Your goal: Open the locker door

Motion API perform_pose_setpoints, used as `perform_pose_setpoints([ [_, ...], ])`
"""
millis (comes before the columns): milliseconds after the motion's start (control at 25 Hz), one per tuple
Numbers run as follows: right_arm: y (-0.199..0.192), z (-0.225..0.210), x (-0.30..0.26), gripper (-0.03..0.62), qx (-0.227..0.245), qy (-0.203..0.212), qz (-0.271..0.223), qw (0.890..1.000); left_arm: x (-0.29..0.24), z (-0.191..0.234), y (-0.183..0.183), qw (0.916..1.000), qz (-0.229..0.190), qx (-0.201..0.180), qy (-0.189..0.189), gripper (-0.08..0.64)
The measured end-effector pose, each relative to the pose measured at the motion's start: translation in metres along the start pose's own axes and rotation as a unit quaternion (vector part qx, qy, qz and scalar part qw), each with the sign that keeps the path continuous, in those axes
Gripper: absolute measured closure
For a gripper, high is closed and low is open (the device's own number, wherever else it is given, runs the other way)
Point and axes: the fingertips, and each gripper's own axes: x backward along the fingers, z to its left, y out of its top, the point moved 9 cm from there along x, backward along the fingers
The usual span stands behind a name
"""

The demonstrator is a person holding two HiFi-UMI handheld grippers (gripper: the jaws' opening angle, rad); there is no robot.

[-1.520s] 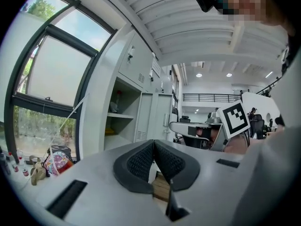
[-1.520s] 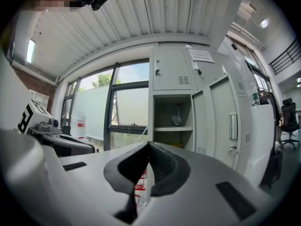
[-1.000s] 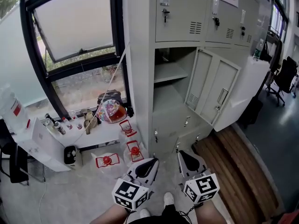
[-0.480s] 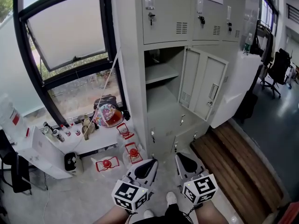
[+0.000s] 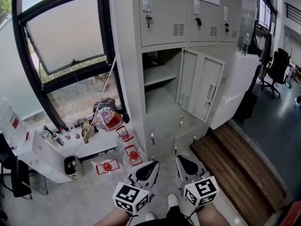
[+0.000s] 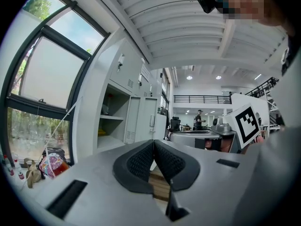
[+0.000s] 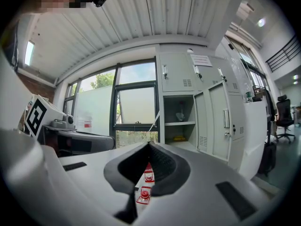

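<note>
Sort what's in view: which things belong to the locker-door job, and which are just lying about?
Job:
- locker door, already swung open
- locker cabinet
- left hand-held gripper and right hand-held gripper, both shut and empty

Lying about:
- red items
- colourful bag
- small bottles
- office chair

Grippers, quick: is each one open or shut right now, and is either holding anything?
Left gripper: jaws shut, holding nothing.
Right gripper: jaws shut, holding nothing.
</note>
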Motion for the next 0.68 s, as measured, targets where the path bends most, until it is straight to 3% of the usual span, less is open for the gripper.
perform_pose_setpoints([
  [680,-0.0023,-0.0033,-0.0037,0.538,-0.012,-0.001,-0.001,1.0,-0.0063,0.0028,-0.0017,1.0,0.002,0.002,-0.003,0.543],
])
